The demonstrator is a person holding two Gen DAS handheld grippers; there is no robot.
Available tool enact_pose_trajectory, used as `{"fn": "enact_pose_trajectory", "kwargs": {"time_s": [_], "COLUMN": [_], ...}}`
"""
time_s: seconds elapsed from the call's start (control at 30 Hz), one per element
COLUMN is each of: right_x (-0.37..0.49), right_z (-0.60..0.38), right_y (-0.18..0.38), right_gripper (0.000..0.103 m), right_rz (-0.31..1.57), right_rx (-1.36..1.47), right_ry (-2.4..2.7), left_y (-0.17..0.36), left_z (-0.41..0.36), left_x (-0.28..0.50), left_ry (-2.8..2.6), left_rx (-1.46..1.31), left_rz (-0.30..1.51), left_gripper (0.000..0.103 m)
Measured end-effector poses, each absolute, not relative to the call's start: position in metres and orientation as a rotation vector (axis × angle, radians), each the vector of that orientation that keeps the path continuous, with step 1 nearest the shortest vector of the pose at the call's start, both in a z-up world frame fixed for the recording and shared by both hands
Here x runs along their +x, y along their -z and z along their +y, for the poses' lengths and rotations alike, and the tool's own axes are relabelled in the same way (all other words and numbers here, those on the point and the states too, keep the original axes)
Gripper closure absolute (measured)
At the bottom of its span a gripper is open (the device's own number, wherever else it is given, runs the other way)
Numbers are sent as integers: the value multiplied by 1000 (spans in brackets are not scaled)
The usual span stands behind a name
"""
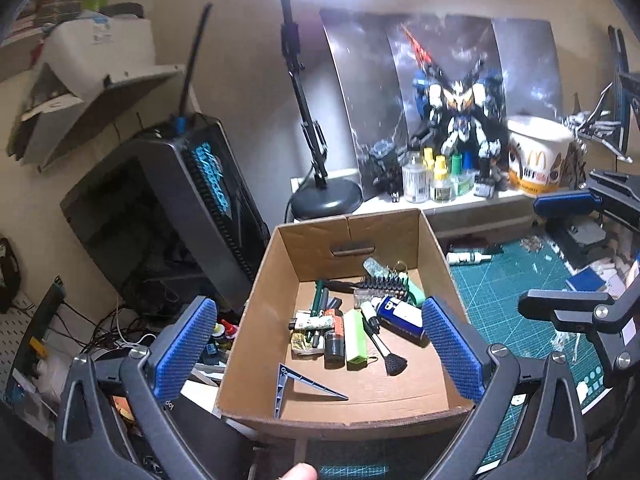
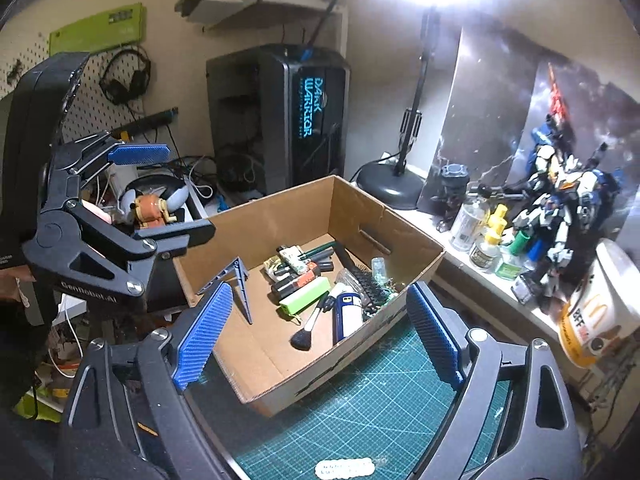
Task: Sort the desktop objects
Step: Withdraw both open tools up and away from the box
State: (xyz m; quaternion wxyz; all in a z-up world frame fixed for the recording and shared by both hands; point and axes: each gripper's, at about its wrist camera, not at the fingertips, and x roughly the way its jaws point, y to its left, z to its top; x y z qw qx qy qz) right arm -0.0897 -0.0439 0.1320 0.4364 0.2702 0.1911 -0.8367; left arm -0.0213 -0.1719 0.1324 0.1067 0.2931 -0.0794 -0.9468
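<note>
Both the left gripper and right gripper are being held spread and empty near the cardboard box, above the cutting mat.

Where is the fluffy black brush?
The black brush lies inside the cardboard box, bristles toward the near edge, between the lime-green case and the blue-and-white can; the right wrist view shows it too.

Green cutting mat on the desk, cardboard box resting on it
</note>
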Motion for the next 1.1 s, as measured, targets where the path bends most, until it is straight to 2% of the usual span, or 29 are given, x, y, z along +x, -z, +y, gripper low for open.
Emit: {"fn": "enact_pose_trajectory", "kwargs": {"time_s": [0.03, 0.07, 0.3, 0.7, 1.1], "right_x": [-87, -84, -60, 10, 48], "right_z": [-42, -39, -13, 38, 72], "right_y": [-133, -135, -137, -148, -143], "right_gripper": [9, 0, 0, 0, 0], "right_rz": [473, 469, 404, 419, 384], "right_rx": [667, 661, 654, 541, 443], "right_ry": [2088, 2097, 2091, 2162, 2272], "left_y": [-135, -137, -148, -151, -133], "left_z": [-171, -170, -157, -136, -114], "left_x": [-15, -8, 39, 106, 137], "left_ry": [2787, 2785, 2796, 2758, 2766], "left_rx": [844, 823, 700, 511, 469], "left_rz": [-230, -225, -185, -141, -87], "left_gripper": [0, 0, 0, 0, 0]}}
